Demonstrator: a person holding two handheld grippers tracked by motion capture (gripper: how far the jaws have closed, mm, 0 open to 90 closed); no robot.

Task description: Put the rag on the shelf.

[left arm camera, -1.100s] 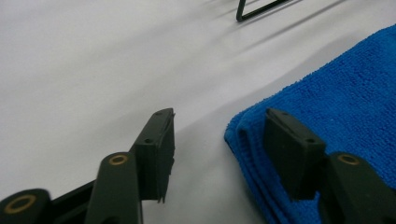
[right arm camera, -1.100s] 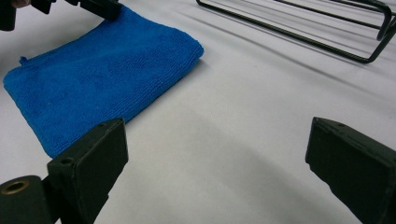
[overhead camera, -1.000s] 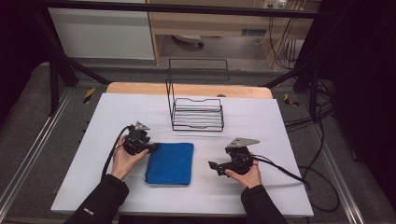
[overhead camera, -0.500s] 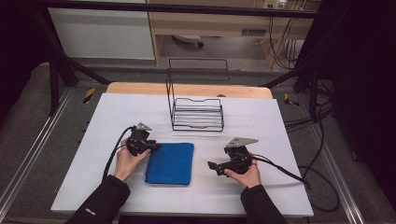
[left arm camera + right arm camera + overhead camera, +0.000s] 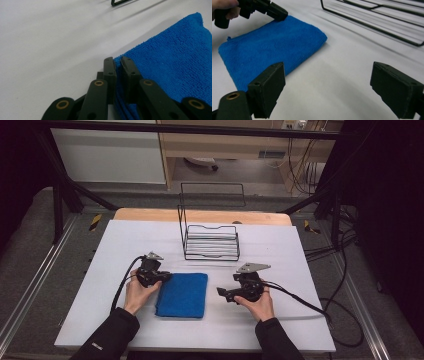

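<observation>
A folded blue cloth (image 5: 182, 295) lies flat on the white table (image 5: 100, 265), between my two hands. My left gripper (image 5: 167, 276) is at the cloth's far left corner. In the left gripper view its jaws have just been closing, and the left gripper (image 5: 118, 60) is now shut on the cloth's (image 5: 175, 62) edge, which is pinched between the pads. My right gripper (image 5: 220, 292) lies low on the table, to the right of the cloth and apart from it, pointing at it. Its jaws have just been closing a little, but the right gripper (image 5: 328, 72) stands open over bare table.
A black wire rack (image 5: 210, 242) stands behind the cloth, at the middle of the table's far half. In the right gripper view, the rack's base (image 5: 374, 15) is beyond the cloth (image 5: 267, 42) and the left gripper (image 5: 282, 14) is at its far corner. Cables trail from both grippers.
The left gripper's jaws have drawn together on the cloth's corner. Both hands stay about where they were, and the cloth has not moved.
</observation>
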